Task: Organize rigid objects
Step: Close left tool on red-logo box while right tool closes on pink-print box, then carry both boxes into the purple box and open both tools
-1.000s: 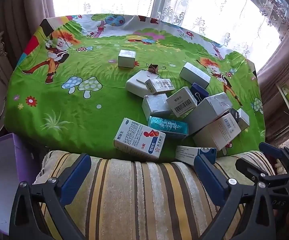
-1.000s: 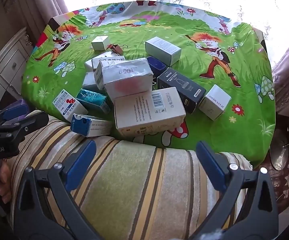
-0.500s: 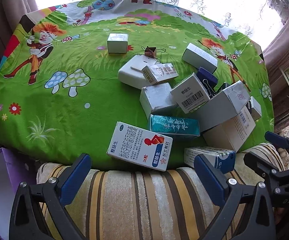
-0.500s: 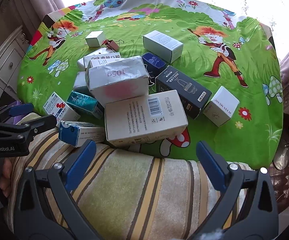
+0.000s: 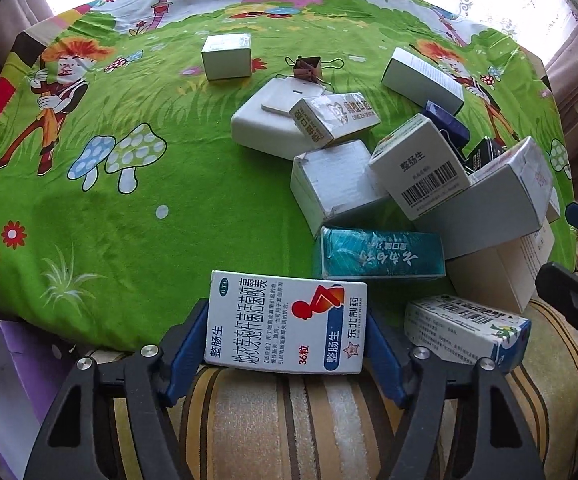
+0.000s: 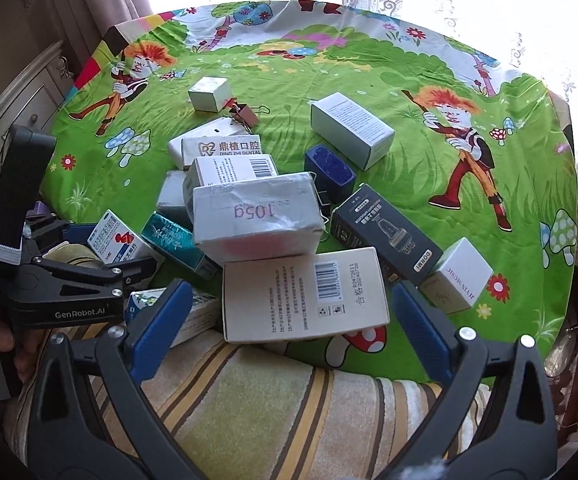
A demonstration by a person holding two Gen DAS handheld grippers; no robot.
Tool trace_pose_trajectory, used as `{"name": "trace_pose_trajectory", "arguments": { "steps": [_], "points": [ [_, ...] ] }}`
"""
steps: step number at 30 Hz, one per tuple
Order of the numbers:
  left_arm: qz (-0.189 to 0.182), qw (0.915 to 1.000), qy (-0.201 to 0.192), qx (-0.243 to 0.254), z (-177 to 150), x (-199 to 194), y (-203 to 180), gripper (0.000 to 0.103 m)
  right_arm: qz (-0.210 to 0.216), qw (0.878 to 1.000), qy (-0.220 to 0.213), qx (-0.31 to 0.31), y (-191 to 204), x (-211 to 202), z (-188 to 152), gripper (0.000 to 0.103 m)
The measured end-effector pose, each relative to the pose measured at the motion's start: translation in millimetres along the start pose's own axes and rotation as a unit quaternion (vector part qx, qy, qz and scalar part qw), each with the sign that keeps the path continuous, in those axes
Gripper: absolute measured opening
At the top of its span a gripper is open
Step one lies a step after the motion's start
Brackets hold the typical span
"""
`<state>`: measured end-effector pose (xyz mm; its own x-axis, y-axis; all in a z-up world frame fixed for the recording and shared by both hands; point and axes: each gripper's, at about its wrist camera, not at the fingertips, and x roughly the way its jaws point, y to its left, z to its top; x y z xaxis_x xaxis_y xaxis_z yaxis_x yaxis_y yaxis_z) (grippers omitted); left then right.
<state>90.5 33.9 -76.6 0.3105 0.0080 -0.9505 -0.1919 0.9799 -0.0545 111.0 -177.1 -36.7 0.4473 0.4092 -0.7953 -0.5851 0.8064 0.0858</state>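
A pile of small cartons lies on the table with the green cartoon cloth (image 5: 89, 200). My left gripper (image 5: 285, 344) has its blue pads on both sides of a white medicine box with a red figure (image 5: 285, 324) at the table's near edge, shut on it; the box also shows in the right wrist view (image 6: 119, 242). My right gripper (image 6: 289, 320) is open, its jaws wide on either side of a large white barcode box (image 6: 305, 294), not touching it. A taped box marked 1059 (image 6: 255, 216) rests on the pile behind.
A teal box (image 5: 381, 254), a blue-and-white box (image 5: 465, 332), a black box (image 6: 385, 234), a white "Music" cube (image 6: 459, 276) and binder clips (image 5: 309, 66) lie around. A striped cushion (image 5: 289, 420) is below the near edge. A purple bin (image 5: 5, 380) stands at left.
Both grippers moved forward toward the pile. The left jaws narrowed and closed onto the white medicine box. The right jaws stayed wide and now flank the barcode box.
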Motion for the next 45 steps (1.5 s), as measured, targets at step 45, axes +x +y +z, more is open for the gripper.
{"name": "trace_pose_trajectory", "arguments": {
  "steps": [45],
  "points": [
    [0.094, 0.9341, -0.191, -0.286, -170, -159, 191, 0.071, 0.165, 0.969, -0.143, -0.111, 205, -71, 34, 0.071]
  ]
}}
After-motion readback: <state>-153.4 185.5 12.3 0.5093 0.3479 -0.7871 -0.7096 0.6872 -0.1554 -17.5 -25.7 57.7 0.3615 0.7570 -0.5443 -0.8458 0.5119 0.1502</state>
